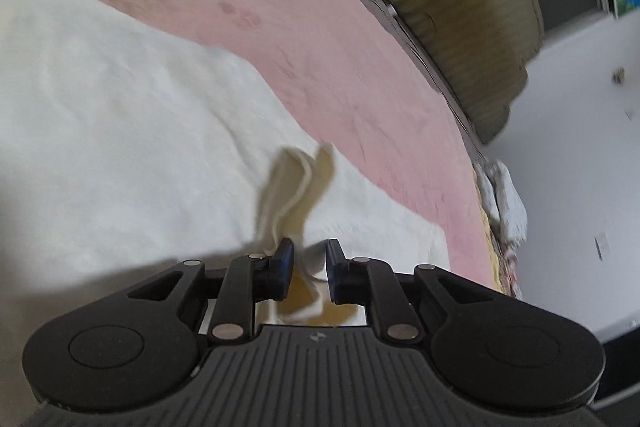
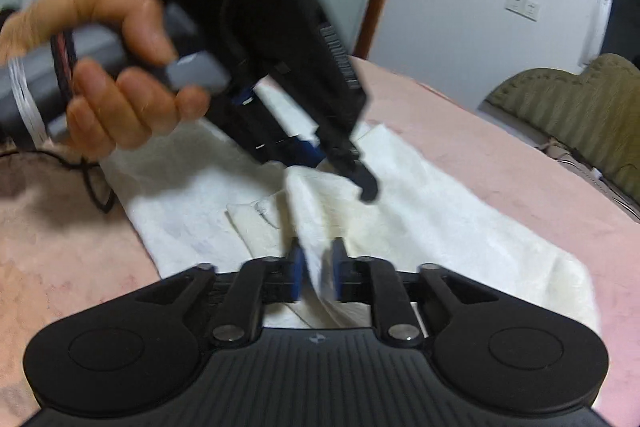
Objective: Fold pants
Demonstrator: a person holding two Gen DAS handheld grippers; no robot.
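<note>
Covering most of both views, a pink bed (image 1: pixel 320 39) is seen carrying everything, with an olive cushioned headboard (image 1: pixel 460 7) ranged along its far edge and pale floor beyond the corner. Across the bed's middle the white pants (image 2: pixel 440 195) are spread, their long axis running from the near-left side away toward the far-right corner; bare pink surface is left beside them on every side that is shown, so room for a fold is judged ample, though the right-hand edge lies close by.

A person's hand (image 2: pixel 120 75) is caught, blurred, wrapped round the handle of the left gripper (image 2: pixel 352 167), whose fingers are pointed down into a raised ridge of cloth near the garment's middle. From its own camera, that left gripper is seen with jaws narrowed round a bunched, cream-lined flap of the pants, cloth passing between the pads and standing up beyond them.

Nearer the camera, the right gripper (image 2: pixel 318 275) is shown with jaws likewise narrow and a fold of the same ridge running between them; whether it is firmly pinched cannot be told for certain through the motion blur.

Both grips sit close together along one crease, the right one nearer the bed's near edge. The coming lift is judged to turn on carrying that crease across the long axis, toward the open far side.
</note>
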